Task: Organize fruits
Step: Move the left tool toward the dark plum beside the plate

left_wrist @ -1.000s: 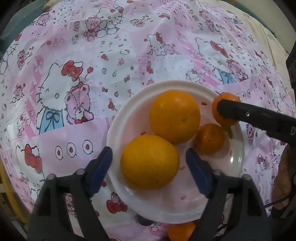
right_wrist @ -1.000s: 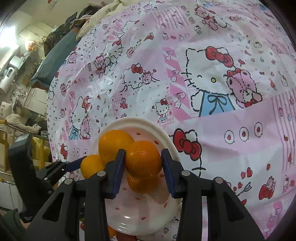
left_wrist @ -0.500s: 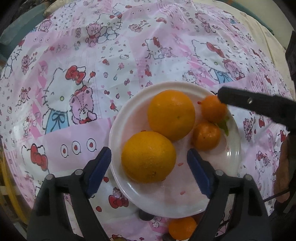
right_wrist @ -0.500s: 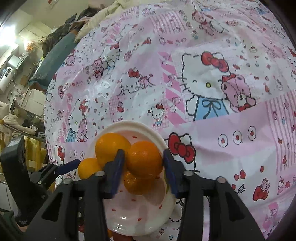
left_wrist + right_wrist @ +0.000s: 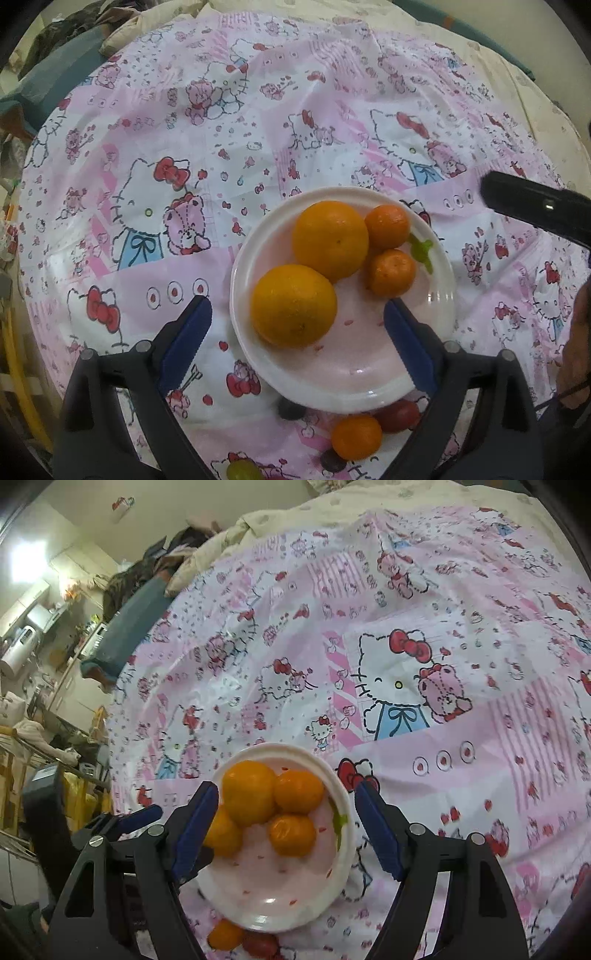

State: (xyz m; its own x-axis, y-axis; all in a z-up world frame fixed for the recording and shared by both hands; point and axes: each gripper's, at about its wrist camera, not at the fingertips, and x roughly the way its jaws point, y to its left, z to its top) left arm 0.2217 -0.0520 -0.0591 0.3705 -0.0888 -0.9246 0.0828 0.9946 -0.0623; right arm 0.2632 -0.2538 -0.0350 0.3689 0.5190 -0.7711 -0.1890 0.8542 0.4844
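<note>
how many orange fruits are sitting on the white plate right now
4. On the white plate: a big orange nearest the camera, another big orange behind it, two small mandarins on the right. None seems hidden.

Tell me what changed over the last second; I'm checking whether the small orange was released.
The right tongs let go of the small orange: their jaws have just been opening, and it now sits on the white plate beside the others. Both tongs pulled back from the plate; the left tongs opened wider. The other three oranges stayed put.
</note>
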